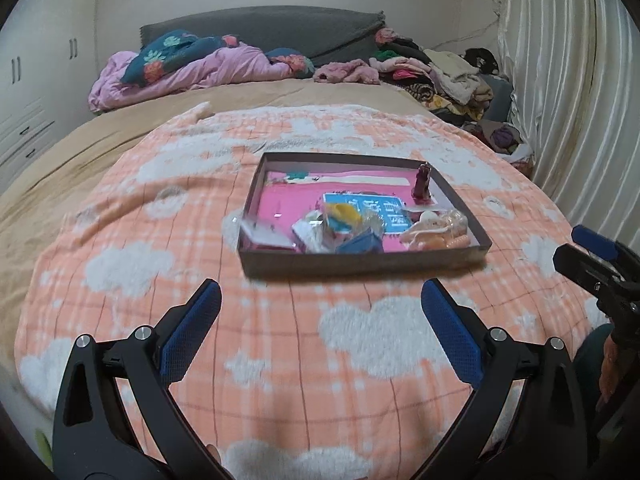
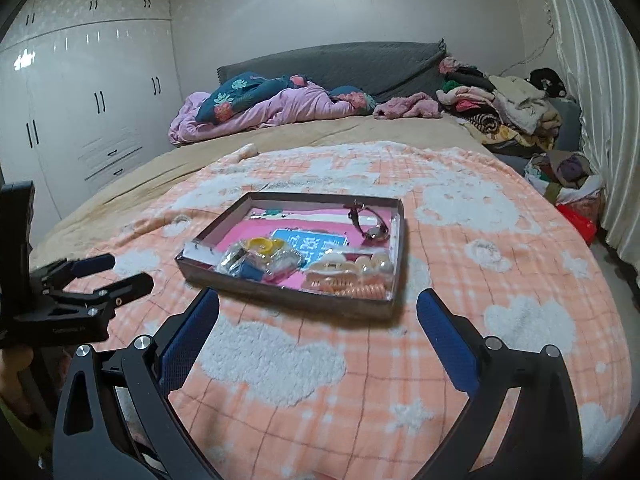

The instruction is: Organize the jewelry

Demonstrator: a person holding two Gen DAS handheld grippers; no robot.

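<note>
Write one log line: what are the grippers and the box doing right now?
left gripper: open, empty | right gripper: open, empty | box: on blanket, holds hair clips, watch | nothing held

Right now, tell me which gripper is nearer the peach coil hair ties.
Right, probably. The right gripper faces the peach coil hair ties almost head-on, short of the box; the left gripper sits farther off to their left.
</note>
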